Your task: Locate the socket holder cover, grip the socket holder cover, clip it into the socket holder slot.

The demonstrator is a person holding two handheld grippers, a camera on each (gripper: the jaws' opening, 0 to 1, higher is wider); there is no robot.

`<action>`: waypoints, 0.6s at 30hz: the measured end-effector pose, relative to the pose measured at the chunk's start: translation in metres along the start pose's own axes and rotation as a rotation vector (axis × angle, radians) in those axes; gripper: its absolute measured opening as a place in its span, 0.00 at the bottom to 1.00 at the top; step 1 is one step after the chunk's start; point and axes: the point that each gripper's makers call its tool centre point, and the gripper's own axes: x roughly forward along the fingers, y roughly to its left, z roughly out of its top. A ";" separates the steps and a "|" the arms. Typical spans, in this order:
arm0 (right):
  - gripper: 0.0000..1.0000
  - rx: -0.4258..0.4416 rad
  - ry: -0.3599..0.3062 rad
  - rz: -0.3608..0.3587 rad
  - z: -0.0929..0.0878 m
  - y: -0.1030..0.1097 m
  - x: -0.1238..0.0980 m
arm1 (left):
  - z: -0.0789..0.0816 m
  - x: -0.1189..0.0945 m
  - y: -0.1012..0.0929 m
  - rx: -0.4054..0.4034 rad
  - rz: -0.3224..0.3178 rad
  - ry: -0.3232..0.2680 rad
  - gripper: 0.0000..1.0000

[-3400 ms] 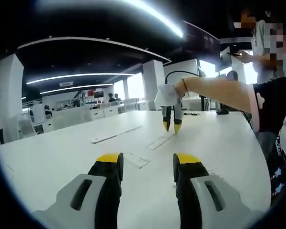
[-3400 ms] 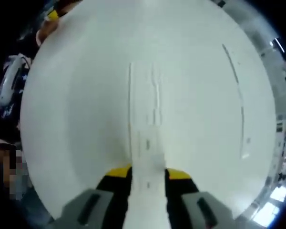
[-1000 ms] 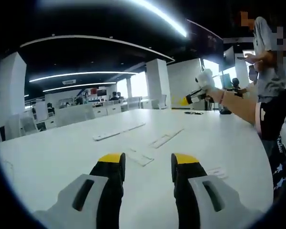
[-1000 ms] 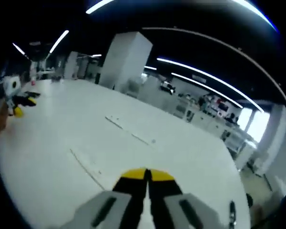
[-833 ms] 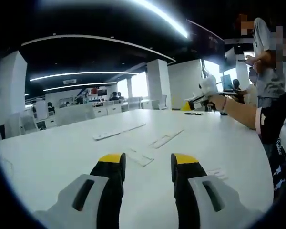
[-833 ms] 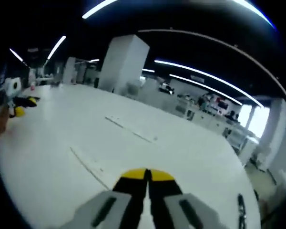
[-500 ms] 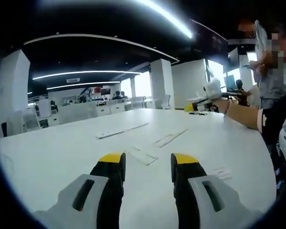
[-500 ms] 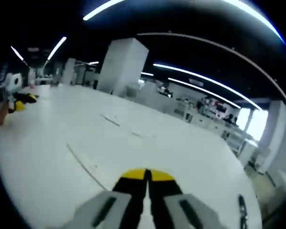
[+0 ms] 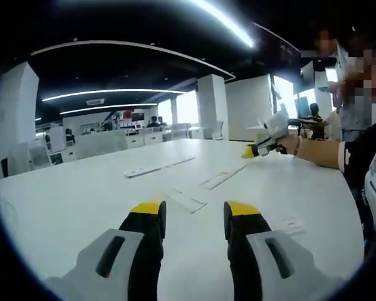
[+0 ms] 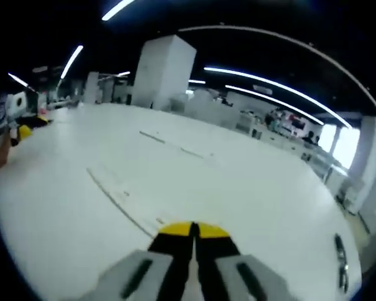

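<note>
- Your left tool [image 9: 193,211], grey-bodied with yellow-tipped black jaws, rises from 6 o'clock of the left gripper view with its jaws standing well apart and nothing between them; it hangs low over the broad white bench [image 9: 81,207].
- Just beyond its tips, at about 12 o'clock from them, a short flat white plastic strip [image 9: 185,200] lies on the bench.
- Further out toward 1 o'clock lies a longer flat white socket holder piece [image 9: 222,177], and at 11 o'clock a long white rail [image 9: 156,167] lies well apart from it. I cannot tell which of these is the cover and which is the slot.
- A small flat white tab [image 9: 292,225] rests on the bench at 3 o'clock of your left tool.
- Your right tool [image 10: 193,230] comes up from 6 o'clock of the right gripper view with its yellow tips pressed together and nothing held; in the left gripper view it hangs at 2 o'clock [image 9: 248,152], clear above the bench, at the end of your bare forearm [image 9: 316,152].
- From the right tool's tips a long thin white strip [image 10: 122,198] runs out toward 10 o'clock, and a second thin white strip [image 10: 172,145] lies further off at 12 o'clock.
- Your left tool shows small at 9 o'clock of the right gripper view [image 10: 25,132].
</note>
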 end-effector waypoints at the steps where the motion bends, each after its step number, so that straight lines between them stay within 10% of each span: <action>1: 0.04 0.004 0.001 0.003 -0.001 0.001 0.001 | 0.000 0.000 0.000 -0.001 0.001 -0.003 0.38; 18: 0.04 0.001 0.039 0.010 -0.013 0.006 0.006 | 0.000 0.000 0.002 0.001 0.008 -0.006 0.38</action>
